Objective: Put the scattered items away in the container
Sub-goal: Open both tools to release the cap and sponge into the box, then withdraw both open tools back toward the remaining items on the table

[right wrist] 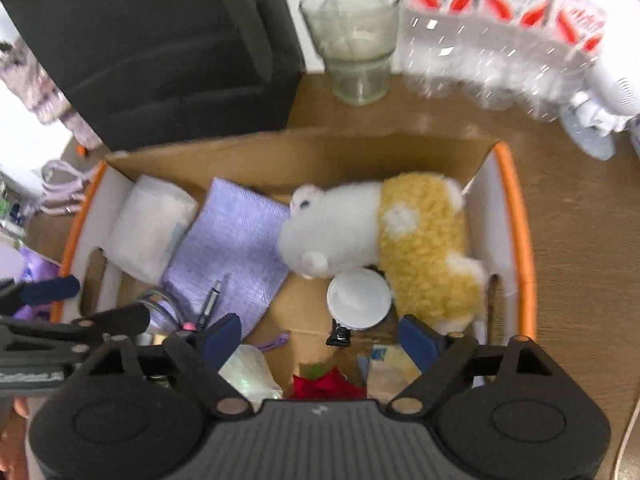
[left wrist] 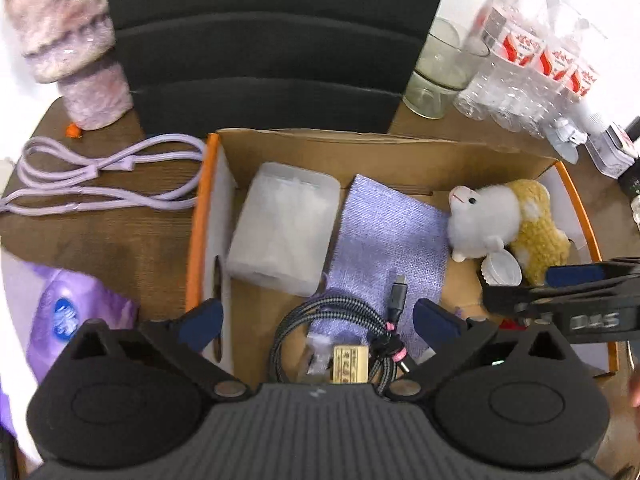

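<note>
A cardboard box with an orange rim (left wrist: 202, 216) holds a clear tissue pack (left wrist: 280, 228), a purple cloth (left wrist: 388, 240) and a white and yellow plush toy (left wrist: 504, 224). My left gripper (left wrist: 320, 318) hangs open over the box's near end. Below it lie a coiled braided cable (left wrist: 344, 303) and a small wooden block (left wrist: 350, 364). In the right wrist view my right gripper (right wrist: 320, 336) is open above a white round lid (right wrist: 359, 298), a small black clip (right wrist: 339, 336) and a red item (right wrist: 324, 384). Neither gripper holds anything.
On the wooden table left of the box lie a lilac cable (left wrist: 120, 164) and a purple packet (left wrist: 68, 316). Behind the box stand a dark stepped object (left wrist: 260, 40), a glass (left wrist: 436, 68), a pack of water bottles (left wrist: 520, 60) and a fuzzy tumbler (left wrist: 68, 40).
</note>
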Available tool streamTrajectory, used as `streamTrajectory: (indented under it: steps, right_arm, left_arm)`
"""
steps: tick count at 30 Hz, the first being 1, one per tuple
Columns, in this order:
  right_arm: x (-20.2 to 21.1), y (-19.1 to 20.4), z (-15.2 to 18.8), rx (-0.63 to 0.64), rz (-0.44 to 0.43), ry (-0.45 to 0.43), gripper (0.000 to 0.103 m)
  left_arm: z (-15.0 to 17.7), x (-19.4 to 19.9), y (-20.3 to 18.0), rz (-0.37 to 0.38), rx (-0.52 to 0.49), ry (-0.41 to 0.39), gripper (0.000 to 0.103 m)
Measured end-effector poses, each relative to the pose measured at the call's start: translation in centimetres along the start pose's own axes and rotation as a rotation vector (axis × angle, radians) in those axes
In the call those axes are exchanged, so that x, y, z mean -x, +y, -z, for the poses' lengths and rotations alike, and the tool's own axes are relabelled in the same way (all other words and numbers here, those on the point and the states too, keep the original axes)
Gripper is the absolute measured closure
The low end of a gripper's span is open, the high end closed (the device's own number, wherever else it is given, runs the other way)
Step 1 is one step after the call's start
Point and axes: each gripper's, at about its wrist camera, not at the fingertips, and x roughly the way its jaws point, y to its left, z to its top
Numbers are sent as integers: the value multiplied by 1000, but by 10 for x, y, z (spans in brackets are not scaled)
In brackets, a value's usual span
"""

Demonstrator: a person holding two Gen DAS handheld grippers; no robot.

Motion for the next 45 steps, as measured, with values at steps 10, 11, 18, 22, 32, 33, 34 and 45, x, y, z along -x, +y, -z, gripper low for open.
streamTrajectory:
  steps: [10, 11, 18, 22, 32, 33, 34, 45]
  right_arm:
    - [68, -10, 22, 25, 77, -107, 0]
    - [73, -10, 24, 23, 74, -111, 0]
    - [93, 5, 49, 58, 85, -211, 0]
    - [88, 10, 71, 93, 104, -290, 0]
    - [81, 17, 142, 146, 93, -703, 0]
    - [79, 16, 147, 143, 85, -726, 0]
    - [77, 16, 152, 138, 81, -738, 0]
    - [68, 21, 198, 128, 54, -766, 0]
  left_arm:
    - [14, 57, 3, -68, 68, -69, 0]
    - [17, 60, 1, -68, 64, -74, 0]
    - [43, 86, -12, -66, 44, -164, 0]
    - [74, 86, -23, -115, 8, -267, 0]
    - [146, 87, -19, -123, -13, -711, 0]
    - [149, 85, -17, -108, 5, -724, 0]
    - [152, 83, -16, -101, 15, -734, 0]
    - [202, 88, -22, -80, -33, -802, 0]
